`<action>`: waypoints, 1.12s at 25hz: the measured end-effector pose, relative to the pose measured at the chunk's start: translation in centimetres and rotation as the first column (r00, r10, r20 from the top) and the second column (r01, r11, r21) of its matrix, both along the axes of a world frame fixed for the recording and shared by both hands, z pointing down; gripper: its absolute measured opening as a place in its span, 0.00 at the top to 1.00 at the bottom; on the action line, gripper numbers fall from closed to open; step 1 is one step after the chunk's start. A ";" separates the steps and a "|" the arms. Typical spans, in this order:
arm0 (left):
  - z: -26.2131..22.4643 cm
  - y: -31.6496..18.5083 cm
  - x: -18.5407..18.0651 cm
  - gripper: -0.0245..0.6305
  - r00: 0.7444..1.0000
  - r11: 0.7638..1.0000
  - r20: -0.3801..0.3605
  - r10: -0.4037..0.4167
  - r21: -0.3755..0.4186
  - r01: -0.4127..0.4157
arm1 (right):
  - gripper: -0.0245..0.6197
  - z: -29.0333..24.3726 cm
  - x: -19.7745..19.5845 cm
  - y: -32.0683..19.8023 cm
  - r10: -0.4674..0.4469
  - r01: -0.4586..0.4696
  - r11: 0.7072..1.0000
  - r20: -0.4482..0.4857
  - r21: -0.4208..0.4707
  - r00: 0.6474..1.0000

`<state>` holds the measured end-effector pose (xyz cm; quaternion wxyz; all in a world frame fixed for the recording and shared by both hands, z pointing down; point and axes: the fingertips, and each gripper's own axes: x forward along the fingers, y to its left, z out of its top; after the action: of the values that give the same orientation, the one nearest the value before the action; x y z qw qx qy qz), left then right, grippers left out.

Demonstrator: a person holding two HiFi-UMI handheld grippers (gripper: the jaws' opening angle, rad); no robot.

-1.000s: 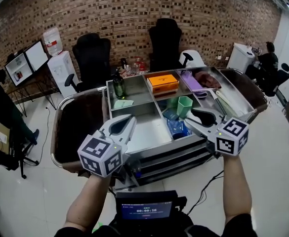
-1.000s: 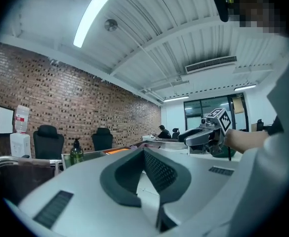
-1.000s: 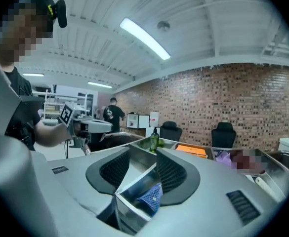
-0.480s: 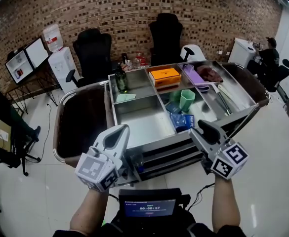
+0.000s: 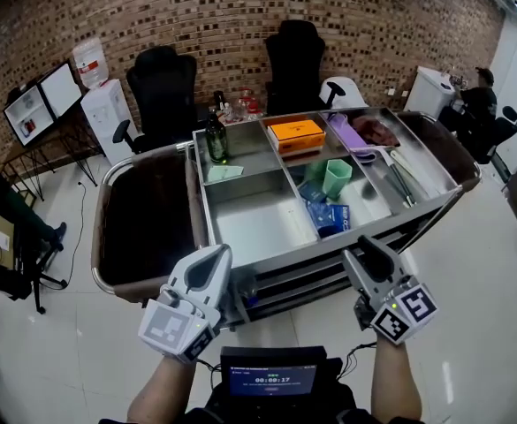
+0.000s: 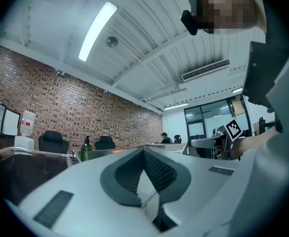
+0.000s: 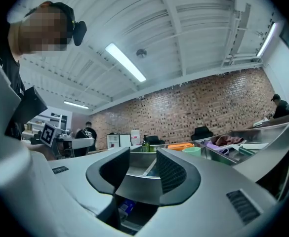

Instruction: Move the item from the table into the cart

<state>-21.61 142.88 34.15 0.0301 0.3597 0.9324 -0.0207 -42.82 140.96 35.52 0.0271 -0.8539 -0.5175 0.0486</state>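
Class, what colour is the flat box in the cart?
Orange; the box shows best in head view.

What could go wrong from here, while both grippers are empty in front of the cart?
1. The left gripper and the right gripper are low and close to the cart's near rim; a forward move could knock against it.
2. The green bottle and the green cup stand upright in the cart; a careless reach over them might tip them.
3. The left gripper's jaw tips look closed, so it probably must open before it can grip anything.
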 end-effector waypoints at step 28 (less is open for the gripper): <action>2.4 -11.1 -13.9 0.96 0.979 0.975 -0.058 -0.197 0.092 0.202 | 0.96 2.3 -13.3 -9.2 -0.068 0.070 0.997 -0.036 0.044 0.997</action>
<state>-35.51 131.83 36.52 -0.0122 0.4518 0.8919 0.0134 -56.10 131.72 37.85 0.0569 -0.8695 -0.4880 0.0508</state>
